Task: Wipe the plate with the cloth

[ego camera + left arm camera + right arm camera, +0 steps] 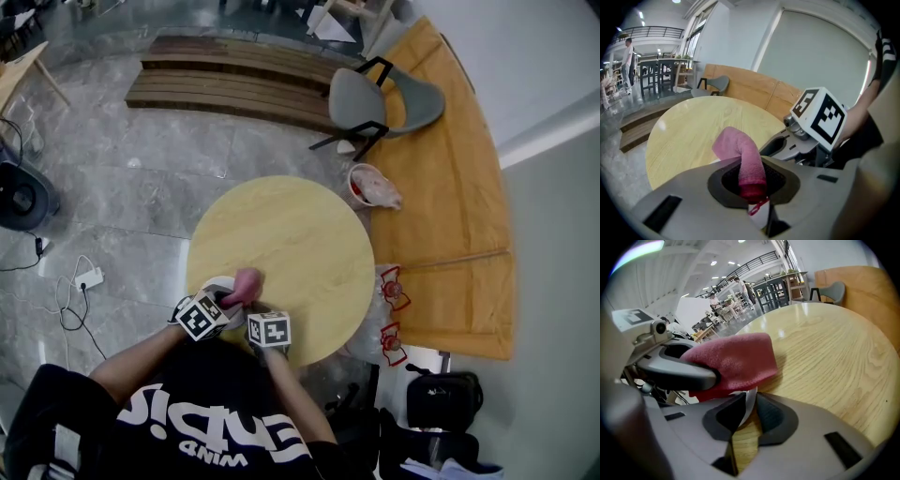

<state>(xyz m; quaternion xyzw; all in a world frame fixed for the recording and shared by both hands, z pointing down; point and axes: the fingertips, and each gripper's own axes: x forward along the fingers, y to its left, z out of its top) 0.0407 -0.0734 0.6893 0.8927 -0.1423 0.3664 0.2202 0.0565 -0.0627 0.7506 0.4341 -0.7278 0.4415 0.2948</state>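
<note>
A small white plate (212,284) lies at the near left edge of the round wooden table (300,244). A pink cloth (246,285) rests over the plate's right side. My left gripper (228,298) is shut on the cloth (740,154), whose end is pinched between the jaws (753,187). My right gripper (255,315) sits just right of it and is shut on the plate's thin white rim (751,399). In the right gripper view the cloth (736,362) drapes over the plate, with the left gripper's finger (675,372) beside it.
Beyond the table stand a grey chair (375,98) and wooden benches (234,80). A red-and-white bag (373,186) lies by the table's far right edge. A power strip (87,278) with cables is on the floor at left, a black bag (442,398) at lower right.
</note>
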